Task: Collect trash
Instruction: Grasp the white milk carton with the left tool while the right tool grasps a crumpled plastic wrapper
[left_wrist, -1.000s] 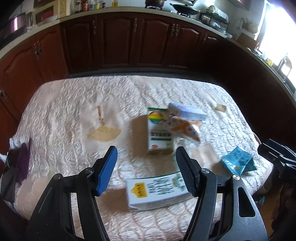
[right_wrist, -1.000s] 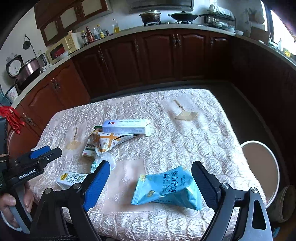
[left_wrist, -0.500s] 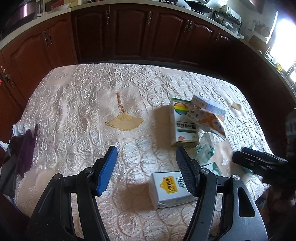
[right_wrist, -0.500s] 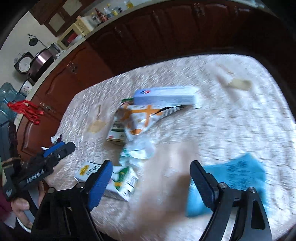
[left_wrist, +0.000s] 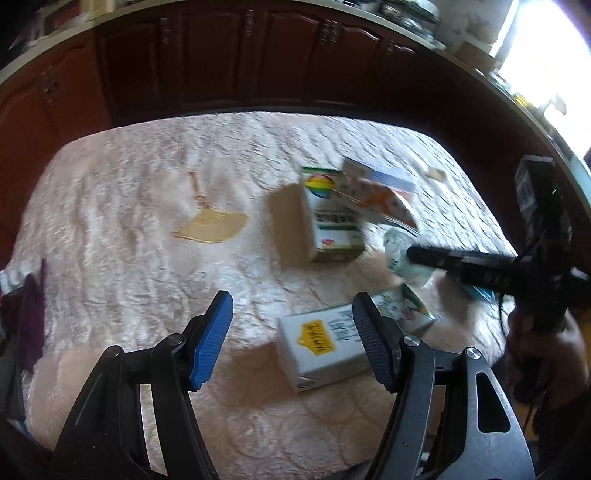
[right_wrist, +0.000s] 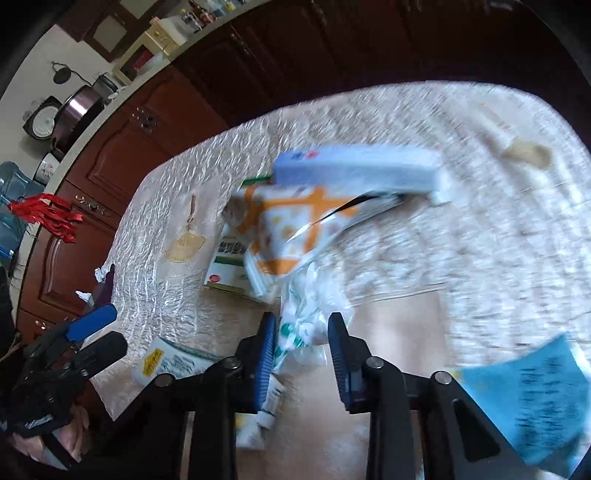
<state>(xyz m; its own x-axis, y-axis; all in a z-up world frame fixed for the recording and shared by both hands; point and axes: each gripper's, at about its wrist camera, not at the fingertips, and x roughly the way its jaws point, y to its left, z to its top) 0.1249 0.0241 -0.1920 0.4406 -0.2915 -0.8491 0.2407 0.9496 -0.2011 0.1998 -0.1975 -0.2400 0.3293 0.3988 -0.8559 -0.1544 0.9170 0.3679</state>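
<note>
Six pieces of trash lie on the table (left_wrist: 122, 206), which wears a cream quilted cover, all gathered toward one side: one white milk carton (left_wrist: 321, 349) with a yellow label, one green-and-white box (left_wrist: 334, 225) bearing a rainbow circle, one long pale-blue box (right_wrist: 354, 171), one orange-and-white foil pouch (right_wrist: 284, 236), one crumpled clear plastic wrapper (right_wrist: 314, 306) with green print, and one bright blue snack bag (right_wrist: 532, 402). The pouch lies on top of the green box and partly under the long box; the blue bag sits apart near the table's edge. Two fan-shaped motifs are stitched into the cover — one near the middle (left_wrist: 212, 227), one toward the far corner (right_wrist: 528, 153). The left claw (left_wrist: 293, 338) hangs above the table with its blue pads apart; the milk carton lies just ahead of its right-hand finger, not gripped. The right claw (right_wrist: 303, 350) has just been closing, and its pads are now drawn in close on the crumpled wrapper, which bunches up between them — white, glossy and wrinkled, trailing down under the claw. Dark wooden cabinets (left_wrist: 221, 62) ring the table.
</note>
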